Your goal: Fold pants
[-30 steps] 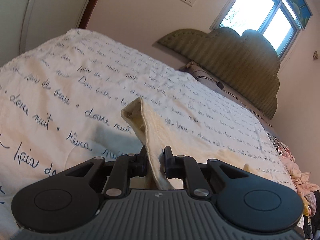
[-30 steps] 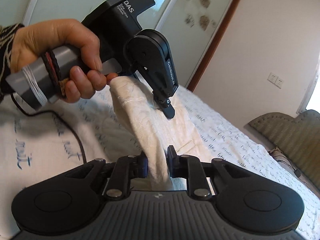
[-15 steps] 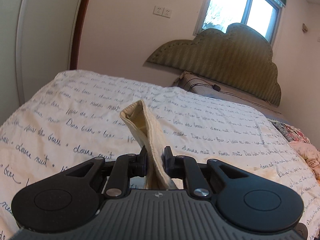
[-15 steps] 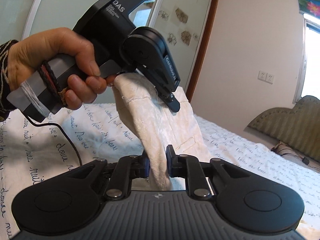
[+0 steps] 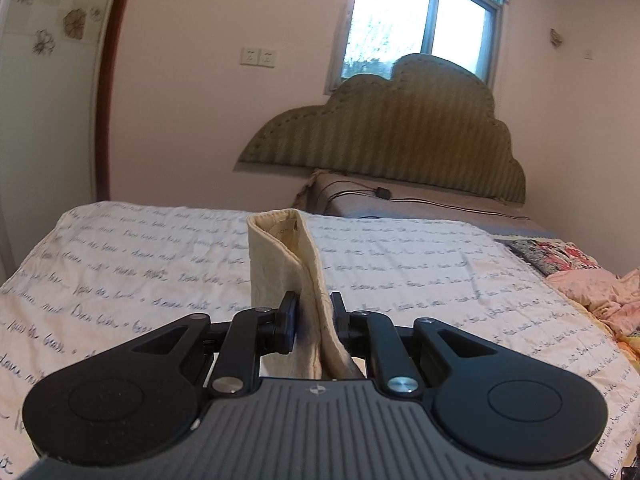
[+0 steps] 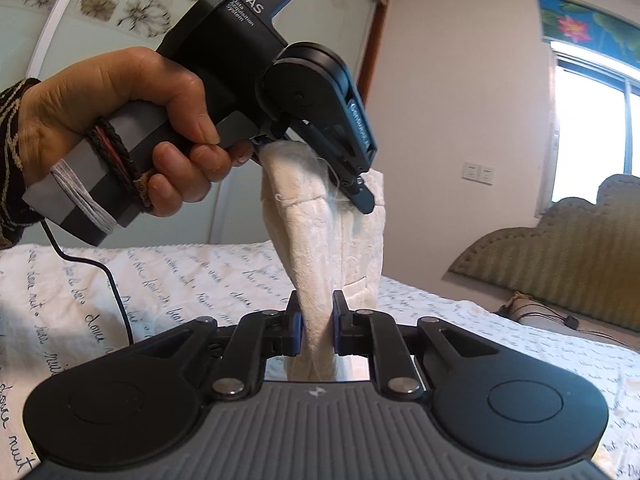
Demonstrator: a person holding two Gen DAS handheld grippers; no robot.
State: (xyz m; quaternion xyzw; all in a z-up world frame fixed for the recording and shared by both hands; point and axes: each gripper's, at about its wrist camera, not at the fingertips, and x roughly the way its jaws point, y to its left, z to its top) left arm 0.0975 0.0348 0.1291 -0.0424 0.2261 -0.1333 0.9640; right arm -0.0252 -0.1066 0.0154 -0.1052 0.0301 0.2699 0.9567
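Both tongs clamp the pants, mid-frame: left gripper; right gripper; keep fabric taut, edges aligned, over the bed.

My left gripper is a dark box with white letters "DAS" on it, a big round black part, a grey handle with white thread and a dark braided band wound around it, and a thin black cable hanging from its end. My left hand comes out of a dark knitted sleeve with pale threads in it. My right gripper has two black arms with shiny round screws, blue edges on its fingers, two round black discs, and a grey ribbed plate with a tiny cross mark.
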